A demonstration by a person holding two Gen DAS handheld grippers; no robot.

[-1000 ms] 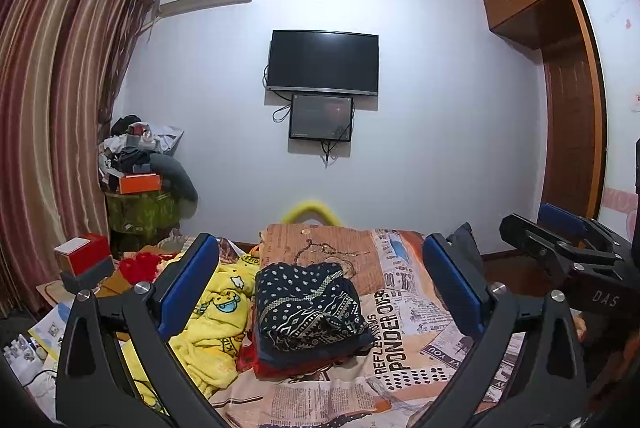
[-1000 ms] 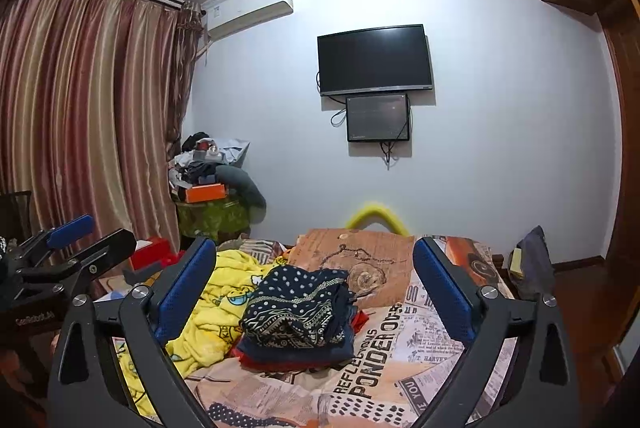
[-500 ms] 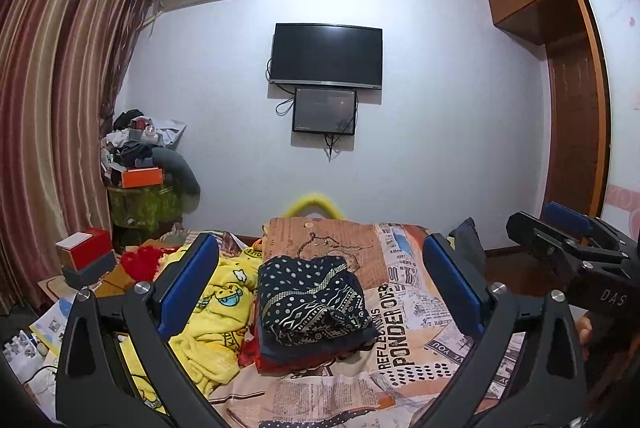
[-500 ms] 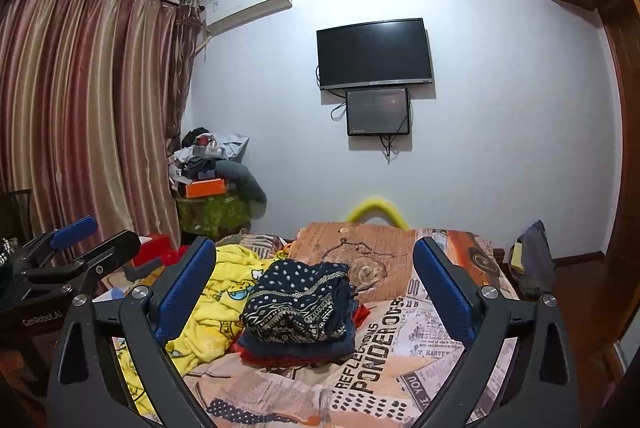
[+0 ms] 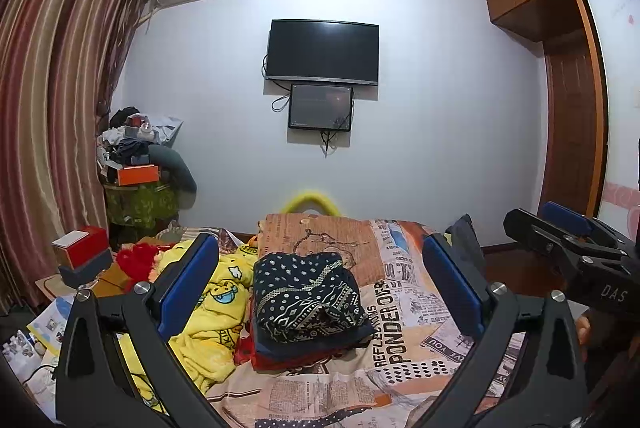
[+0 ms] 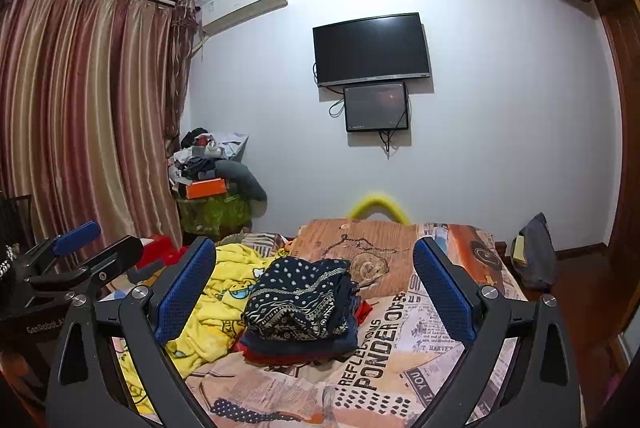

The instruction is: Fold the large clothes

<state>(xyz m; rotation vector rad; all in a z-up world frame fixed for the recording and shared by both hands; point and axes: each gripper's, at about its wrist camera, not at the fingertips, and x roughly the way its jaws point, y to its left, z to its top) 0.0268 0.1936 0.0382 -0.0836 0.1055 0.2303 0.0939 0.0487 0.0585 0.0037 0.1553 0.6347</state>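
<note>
A folded stack of clothes (image 5: 306,298) lies mid-bed, a navy patterned garment on top and a red one beneath; it shows too in the right wrist view (image 6: 298,302). A crumpled yellow cartoon-print garment (image 5: 208,312) spreads to its left (image 6: 216,302). My left gripper (image 5: 320,286) hovers open above the bed, nothing between its blue pads. My right gripper (image 6: 314,288) is open and empty as well. Each gripper also appears from the side in the other's view: the right gripper (image 5: 568,248), the left gripper (image 6: 80,260).
The bed (image 5: 404,312) has a newspaper-print cover. A cluttered stand (image 5: 138,196) with an orange box stands by the striped curtains (image 5: 52,116). Red boxes (image 5: 82,252) sit left of the bed. A TV (image 5: 322,52) hangs on the far wall, a wooden wardrobe (image 5: 572,108) to the right.
Both grippers have tilted slightly upward and drifted a little; the bed and stack sit lower in view. Both stay open and empty.
</note>
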